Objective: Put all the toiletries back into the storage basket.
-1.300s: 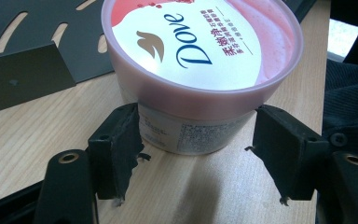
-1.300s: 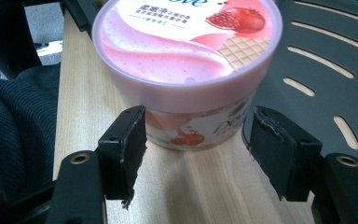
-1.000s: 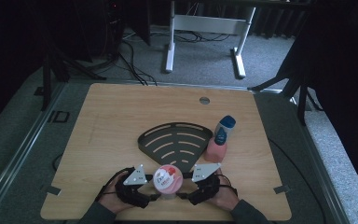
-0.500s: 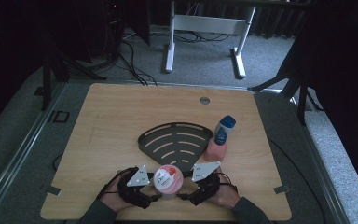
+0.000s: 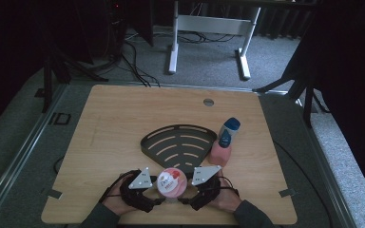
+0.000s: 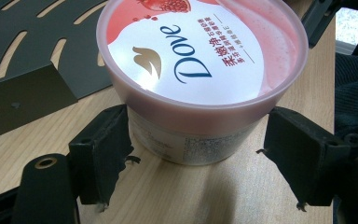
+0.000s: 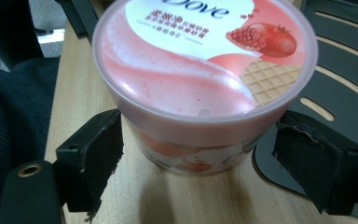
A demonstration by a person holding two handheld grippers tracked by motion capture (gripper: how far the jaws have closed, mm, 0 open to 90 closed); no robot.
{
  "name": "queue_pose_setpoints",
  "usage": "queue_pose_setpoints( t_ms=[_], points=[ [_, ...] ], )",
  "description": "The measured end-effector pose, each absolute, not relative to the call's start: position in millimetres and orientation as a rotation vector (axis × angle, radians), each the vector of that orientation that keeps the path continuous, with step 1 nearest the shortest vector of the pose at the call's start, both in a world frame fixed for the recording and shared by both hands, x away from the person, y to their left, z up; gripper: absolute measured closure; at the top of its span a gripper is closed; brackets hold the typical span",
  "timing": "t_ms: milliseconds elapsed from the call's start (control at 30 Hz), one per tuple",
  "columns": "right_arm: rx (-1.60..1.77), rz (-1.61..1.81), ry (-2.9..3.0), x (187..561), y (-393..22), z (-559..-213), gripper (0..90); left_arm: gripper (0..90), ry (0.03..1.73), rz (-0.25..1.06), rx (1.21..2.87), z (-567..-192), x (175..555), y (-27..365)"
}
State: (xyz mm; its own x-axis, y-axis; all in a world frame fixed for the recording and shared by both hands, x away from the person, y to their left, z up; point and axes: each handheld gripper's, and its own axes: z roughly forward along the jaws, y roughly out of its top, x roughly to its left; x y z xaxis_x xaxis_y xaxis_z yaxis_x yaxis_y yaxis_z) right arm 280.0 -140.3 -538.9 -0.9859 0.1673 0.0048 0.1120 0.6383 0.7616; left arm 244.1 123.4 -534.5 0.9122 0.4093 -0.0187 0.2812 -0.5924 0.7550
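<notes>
The table (image 5: 123,123) is a pale wood board with rounded corners, filling the middle of the high view. A small round hole (image 5: 208,102) sits near its far edge, upper centre of the frame. Grey carpet (image 5: 19,142) surrounds it, and a metal rail runs down the left side. At the top of the frame stands a white table frame (image 5: 209,28) on 2 feet, with black cables (image 5: 133,61) looping on the floor to its left. The rest of the room behind is dark.

A black fan-shaped rack (image 5: 178,145) with curved slots lies flat at the centre of the table. Just right of it a pink bottle with a blue cap (image 5: 224,141) stands tilted, touching the rack's right corner.

The pink tub (image 5: 172,183) with a printed lid stands upright on the bare wood at the lower centre of the high view, just below the rack's point. The left gripper (image 5: 156,195) sits at its left and the right gripper (image 5: 186,195) at its right, each held by a hand at the bottom edge. In the left gripper view the 2 jaws stand wide on either side of the tub (image 6: 200,70), the left one close against its wall, the right one clear of it. In the right gripper view the jaws flank the tub (image 7: 200,84) with gaps on both sides. Both pairs have just been opening, with the tub between them, not gripped.
</notes>
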Motion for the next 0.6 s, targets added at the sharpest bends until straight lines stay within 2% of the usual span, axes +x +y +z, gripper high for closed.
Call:
queue_pose_setpoints(
  t_ms=[600],
  points=[
    [0.238, 1.279, 2.758, 277.3, -143.9, -534.9, 16.3, 24.0, 0.475, 0.235, 2.276, -529.3, 243.2, 117.0]
  ],
)
